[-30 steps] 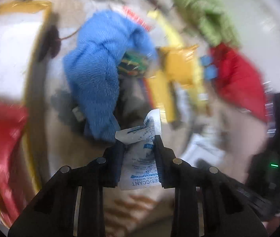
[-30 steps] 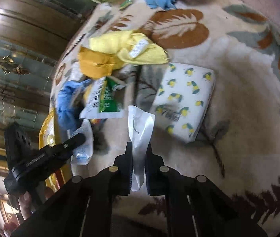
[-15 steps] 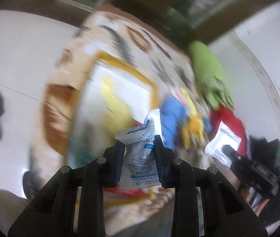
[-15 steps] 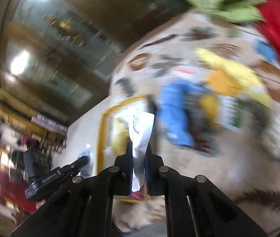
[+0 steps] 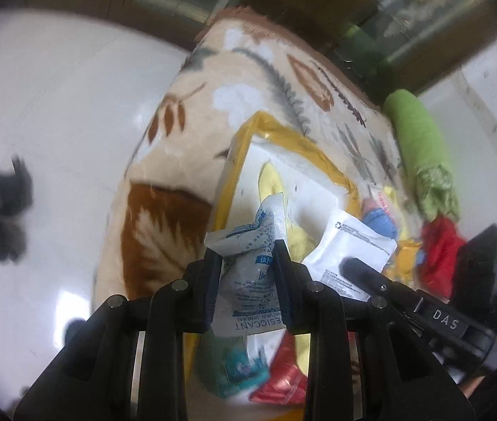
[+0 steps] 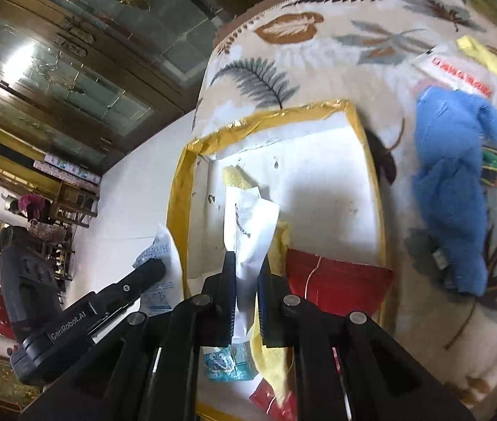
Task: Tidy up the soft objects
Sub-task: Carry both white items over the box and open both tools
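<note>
My left gripper (image 5: pixel 246 252) is shut on a white and blue desiccant packet (image 5: pixel 248 280), held above a white box with yellow-taped rim (image 5: pixel 238 154). My right gripper (image 6: pixel 246 263) is shut on a white pouch (image 6: pixel 248 224), held over the same box (image 6: pixel 266 114). The pouch also shows in the left wrist view (image 5: pixel 350 256), and the desiccant packet in the right wrist view (image 6: pixel 161 266). The box holds a yellow cloth (image 6: pixel 234 179), a red packet (image 6: pixel 336 277) and a teal packet (image 6: pixel 224 365).
The box sits on a leaf-patterned blanket (image 6: pixel 318 56). On the blanket lie a blue fleece (image 6: pixel 455 182), a green cloth (image 5: pixel 420 154), a red cloth (image 5: pixel 437 252) and yellow items (image 6: pixel 494 66). White tiled floor (image 5: pixel 55 87) lies to the left.
Both grippers swung away from the pile of soft items to the white box, each still holding its packet. They now hang close together above the box.
</note>
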`<state>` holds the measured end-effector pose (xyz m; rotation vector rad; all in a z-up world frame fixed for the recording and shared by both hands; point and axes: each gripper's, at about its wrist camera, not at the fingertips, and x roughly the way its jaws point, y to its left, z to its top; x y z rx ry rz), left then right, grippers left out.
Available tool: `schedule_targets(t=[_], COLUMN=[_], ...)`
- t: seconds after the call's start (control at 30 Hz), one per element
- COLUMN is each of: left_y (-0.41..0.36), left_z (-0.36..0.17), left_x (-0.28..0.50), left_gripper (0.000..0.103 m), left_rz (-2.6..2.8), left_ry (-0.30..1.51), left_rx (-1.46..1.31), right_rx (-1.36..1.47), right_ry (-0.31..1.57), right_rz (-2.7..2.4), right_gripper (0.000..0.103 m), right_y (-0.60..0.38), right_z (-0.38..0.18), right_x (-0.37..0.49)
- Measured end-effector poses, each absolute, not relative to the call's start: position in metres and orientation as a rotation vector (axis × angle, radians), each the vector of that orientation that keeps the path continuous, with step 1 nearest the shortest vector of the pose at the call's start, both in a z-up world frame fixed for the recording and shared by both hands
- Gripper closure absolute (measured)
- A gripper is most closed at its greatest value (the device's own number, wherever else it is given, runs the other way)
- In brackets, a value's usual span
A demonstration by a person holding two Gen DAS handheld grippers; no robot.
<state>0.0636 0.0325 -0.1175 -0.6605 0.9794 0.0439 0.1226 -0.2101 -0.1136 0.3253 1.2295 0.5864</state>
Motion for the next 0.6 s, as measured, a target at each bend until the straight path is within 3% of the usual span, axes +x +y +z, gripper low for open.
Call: schedule_targets(t=[0.23, 0.3, 0.33, 0.37, 0.4, 0.5, 0.6], left_y=[0.022, 0.022, 0.022, 0.023, 0.022, 0.020, 0.011], left_z=[-0.127, -0.121, -0.116, -0.114, -0.112, -0.109, -0.108], left_x=[0.073, 0.070, 0.067, 0.065, 0.063, 0.055, 0.045], left_gripper=[0.074, 0.070, 0.058, 0.039, 0.034, 0.034, 0.034], left_rz=[-0.025, -0.033, -0.044, -0.045, -0.042, -0.052, -0.043], left_ry=[1.018, 0.989, 0.963, 0.950, 0.937, 0.921, 0.937], left_rx=[-0.720, -0.727, -0.735, -0.737, -0.737, -0.744, -0.726], right_rx=[0.402, 0.436, 0.457, 0.475, 0.497, 0.522, 0.503], right_ry=[1.223, 1.218, 1.216, 1.217, 1.221, 1.211, 1.190], right_rz=[0.563, 0.550, 0.548, 0.550, 0.561, 0.593, 0.615], right_gripper=[0.086, 0.085, 0.085, 0.085, 0.080, 0.051, 0.040], right_y=[-0.222, -0.229, -0.232, -0.235, -0.237, -0.240, -0.240], right_z=[-0.112, -0.111, -0.110, -0.110, -0.110, -0.104, -0.096], right_x=[0.121, 0.123, 0.124, 0.124, 0.124, 0.119, 0.109])
